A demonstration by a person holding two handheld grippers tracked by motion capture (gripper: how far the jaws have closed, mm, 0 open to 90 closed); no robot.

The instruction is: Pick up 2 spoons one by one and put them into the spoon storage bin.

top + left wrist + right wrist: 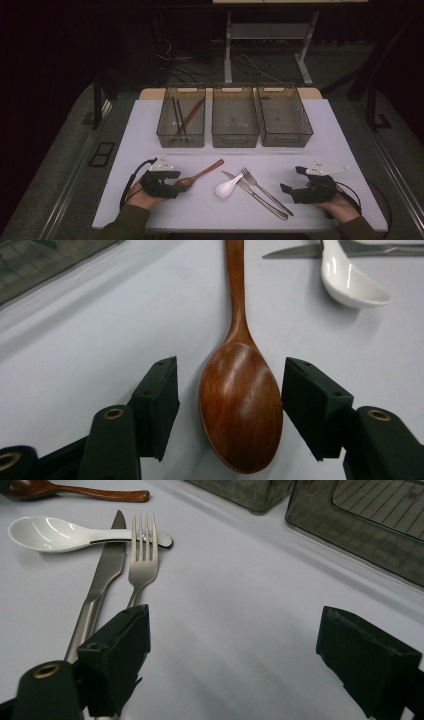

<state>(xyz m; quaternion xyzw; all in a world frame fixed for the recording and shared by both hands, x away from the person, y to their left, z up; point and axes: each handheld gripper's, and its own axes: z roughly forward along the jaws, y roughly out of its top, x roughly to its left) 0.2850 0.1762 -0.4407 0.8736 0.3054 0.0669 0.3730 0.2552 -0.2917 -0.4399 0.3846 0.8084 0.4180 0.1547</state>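
A brown wooden spoon [202,173] lies on the white table, handle pointing away to the right. In the left gripper view its bowl [240,400] sits between the two black jaws of my left gripper [230,375]. There is a clear gap on the left side; the right pad is at the bowl's edge. In the high view the left gripper [182,186] rests at the front left. My right gripper [291,179] is at the front right, its jaws [235,630] wide apart over bare table.
A white ceramic spoon [226,188], a steel knife [255,195] and a fork [265,191] lie between the hands. Three translucent bins stand behind: the left one [181,135] holds chopsticks [181,117], beside the middle [235,137] and right [285,135] bins.
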